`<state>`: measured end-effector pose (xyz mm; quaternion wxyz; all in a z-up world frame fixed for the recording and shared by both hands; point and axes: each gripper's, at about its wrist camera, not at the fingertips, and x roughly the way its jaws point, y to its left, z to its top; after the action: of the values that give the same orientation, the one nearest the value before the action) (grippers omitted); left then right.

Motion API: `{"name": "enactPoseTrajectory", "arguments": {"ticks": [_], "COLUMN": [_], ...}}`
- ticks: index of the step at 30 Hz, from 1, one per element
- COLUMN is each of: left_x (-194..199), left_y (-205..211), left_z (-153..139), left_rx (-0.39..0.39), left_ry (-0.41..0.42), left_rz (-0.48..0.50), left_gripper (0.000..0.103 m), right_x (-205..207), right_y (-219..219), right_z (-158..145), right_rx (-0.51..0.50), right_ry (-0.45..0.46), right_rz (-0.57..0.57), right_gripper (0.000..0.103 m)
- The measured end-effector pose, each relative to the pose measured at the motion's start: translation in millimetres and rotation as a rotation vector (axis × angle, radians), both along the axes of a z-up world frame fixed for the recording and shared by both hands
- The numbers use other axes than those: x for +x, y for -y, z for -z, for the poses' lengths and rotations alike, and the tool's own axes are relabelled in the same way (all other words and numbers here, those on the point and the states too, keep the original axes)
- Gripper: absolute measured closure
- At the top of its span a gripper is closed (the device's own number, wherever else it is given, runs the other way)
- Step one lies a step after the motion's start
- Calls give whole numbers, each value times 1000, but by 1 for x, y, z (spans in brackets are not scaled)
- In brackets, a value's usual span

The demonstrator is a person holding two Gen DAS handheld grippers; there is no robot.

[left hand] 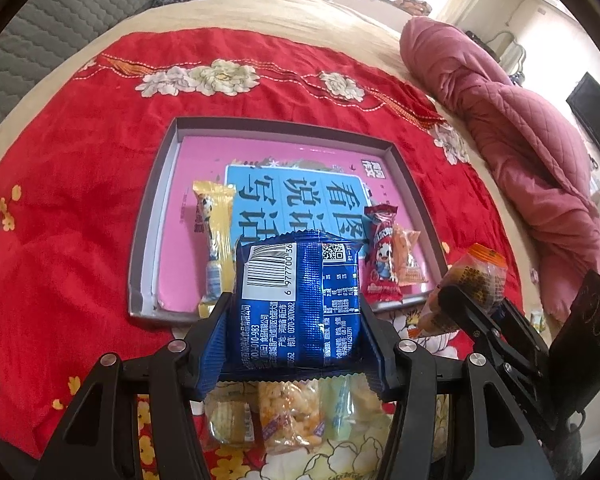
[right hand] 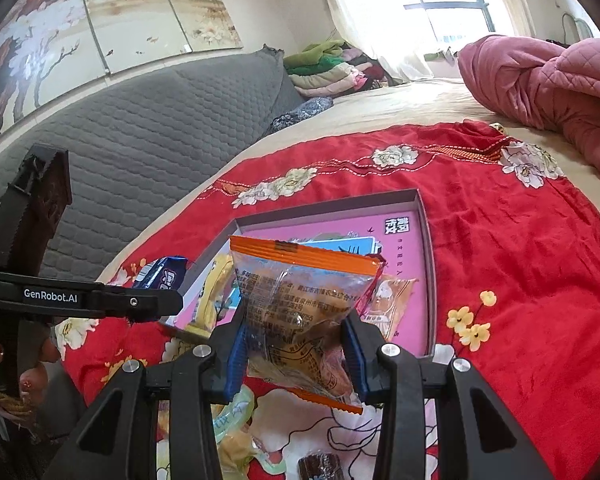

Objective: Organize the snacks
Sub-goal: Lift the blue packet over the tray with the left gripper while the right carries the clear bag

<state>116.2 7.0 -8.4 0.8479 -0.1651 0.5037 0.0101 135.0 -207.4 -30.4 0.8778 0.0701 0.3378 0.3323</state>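
Crinkly blue foil packet (left hand: 298,304), shallow rectangular tray (left hand: 400,168)

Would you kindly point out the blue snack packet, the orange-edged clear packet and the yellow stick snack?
blue snack packet (left hand: 296,304), left wrist view, middle.
orange-edged clear packet (right hand: 300,312), right wrist view, clear middle.
yellow stick snack (left hand: 214,236), left wrist view, middle.

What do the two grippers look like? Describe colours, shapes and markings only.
Both are black plastic with angular, triangular-cutout finger arms, silver round screws at the joints and blue ribbed pads. The left gripper shows white "GenRobot.AI" lettering on its side in the right wrist view. The right gripper matches it.
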Motion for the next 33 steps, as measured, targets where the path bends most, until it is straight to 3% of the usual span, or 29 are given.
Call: {"name": "enactPoseTrajectory", "arguments": {"ticks": [19, 33], "left_x": [22, 31], "left_y": [-3, -5], "left_z": [-1, 14], "left_rx": [13, 18], "left_ry": [18, -5], "left_rz": [-26, -45], "left_gripper": [44, 44], "right_x": [28, 40], "right_y": [7, 5], "right_z": [1, 6], "right_rx": [36, 43], "right_ry": [2, -12], "right_rz": [68, 68], "right_gripper": [61, 61]}}
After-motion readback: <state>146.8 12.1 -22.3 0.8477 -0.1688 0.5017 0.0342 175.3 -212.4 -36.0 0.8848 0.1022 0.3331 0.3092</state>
